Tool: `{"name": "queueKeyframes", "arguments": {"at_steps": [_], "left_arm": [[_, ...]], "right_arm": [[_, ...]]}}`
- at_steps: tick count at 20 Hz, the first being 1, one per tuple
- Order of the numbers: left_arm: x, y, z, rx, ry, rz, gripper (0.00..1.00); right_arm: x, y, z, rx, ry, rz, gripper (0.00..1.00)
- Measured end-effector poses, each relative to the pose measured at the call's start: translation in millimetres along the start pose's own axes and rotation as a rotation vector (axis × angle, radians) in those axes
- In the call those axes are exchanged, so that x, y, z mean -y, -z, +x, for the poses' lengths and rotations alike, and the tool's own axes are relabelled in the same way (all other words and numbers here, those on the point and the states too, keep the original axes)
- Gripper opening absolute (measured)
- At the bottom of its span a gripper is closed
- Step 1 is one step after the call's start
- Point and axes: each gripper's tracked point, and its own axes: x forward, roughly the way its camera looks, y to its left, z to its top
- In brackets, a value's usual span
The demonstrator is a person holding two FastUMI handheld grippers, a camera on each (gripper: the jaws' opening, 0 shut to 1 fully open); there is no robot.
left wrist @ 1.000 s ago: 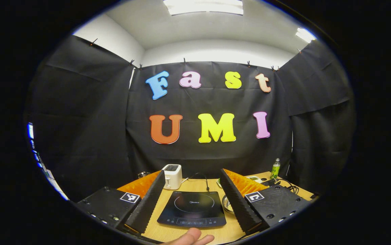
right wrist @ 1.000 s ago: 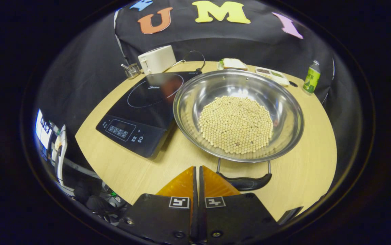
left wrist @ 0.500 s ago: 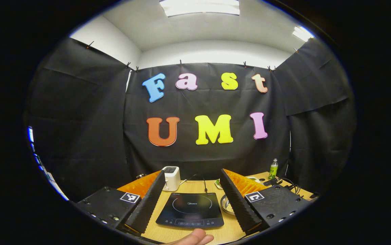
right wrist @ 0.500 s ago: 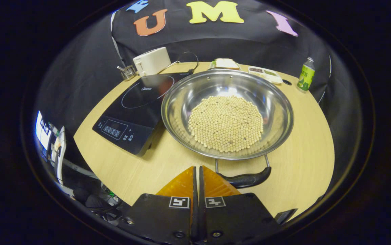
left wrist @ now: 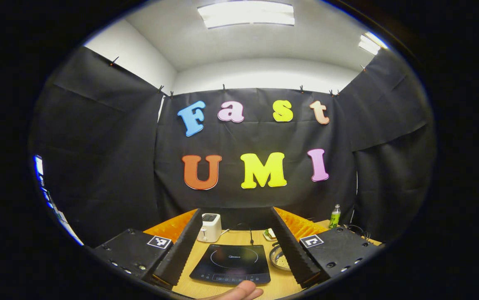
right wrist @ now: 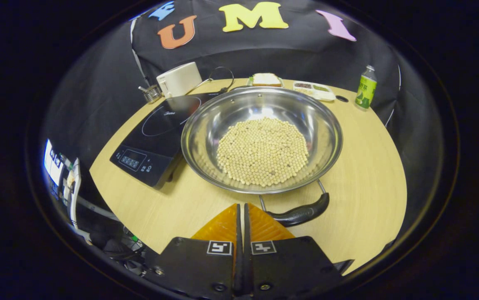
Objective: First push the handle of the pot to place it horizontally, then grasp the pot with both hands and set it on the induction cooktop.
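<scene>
Now my right gripper point(right wrist: 241, 216), fingers pressed together and holding nothing, sits low at the bottom centre of the right gripper view, just beside the pot's black handle point(right wrist: 299, 213), a closed tip suiting a push, I judge. The pot point(right wrist: 261, 139), filled with pale beans point(right wrist: 262, 151), fills mid-frame, touching the induction cooktop point(right wrist: 156, 137) at its left. My left gripper point(left wrist: 233, 239) is spread wide and empty (cooktop framed between its fingers). A toaster point(right wrist: 179, 79), bottle point(right wrist: 365, 87) and food tray point(right wrist: 313, 90) line the table's point(right wrist: 368, 175) far edge, clear of the path.

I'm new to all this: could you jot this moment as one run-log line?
stage: pushing handle | right gripper: shut, beside black pot handle | left gripper: open, raised | steel pot of beans: on table beside black induction cooktop
</scene>
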Motion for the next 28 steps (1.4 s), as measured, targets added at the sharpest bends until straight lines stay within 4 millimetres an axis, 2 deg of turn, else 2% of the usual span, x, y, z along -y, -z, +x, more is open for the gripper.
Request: {"name": "queueKeyframes", "arguments": {"at_steps": [4,6,7,9,11,12,14,15,16,20,21,28], "left_arm": [[15,-2,0,0.011,0.017,0.012,0.96],[25,-3,0,0.015,0.036,0.013,0.96],[29,-4,0,0.018,0.045,0.013,0.96],[35,-4,1,0.024,0.059,0.011,0.96],[41,-2,3,0.026,0.075,0.008,0.96],[44,-3,4,0.030,0.082,0.006,0.96],[51,-1,7,0.029,0.101,0.008,0.96],[55,3,9,0.024,0.110,0.007,0.96],[57,7,12,0.014,0.120,0.005,0.96],[61,25,25,-0.011,0.130,0.017,0.96],[61,29,30,-0.017,0.128,0.021,0.96],[71,57,56,-0.074,0.132,0.036,0.96]], "right_arm": [[20,-3,-4,0.018,0.014,0.007,0.04],[32,-6,-7,0.039,0.033,-0.003,0.00],[39,-7,-7,0.046,0.049,-0.012,0.04],[52,-10,-8,0.060,0.082,-0.031,0.00],[62,-14,-7,0.071,0.106,-0.050,0.04],[67,-17,-6,0.079,0.113,-0.062,0.00],[72,-22,-5,0.092,0.115,-0.088,0.04],[76,-25,-3,0.099,0.115,-0.106,0.07],[79,-26,-1,0.101,0.109,-0.137,0.00],[99,-37,8,0.130,0.114,-0.234,0.00],[104,-40,10,0.132,0.114,-0.248,0.04],[142,-67,23,0.191,0.174,-0.202,0.04]]}}
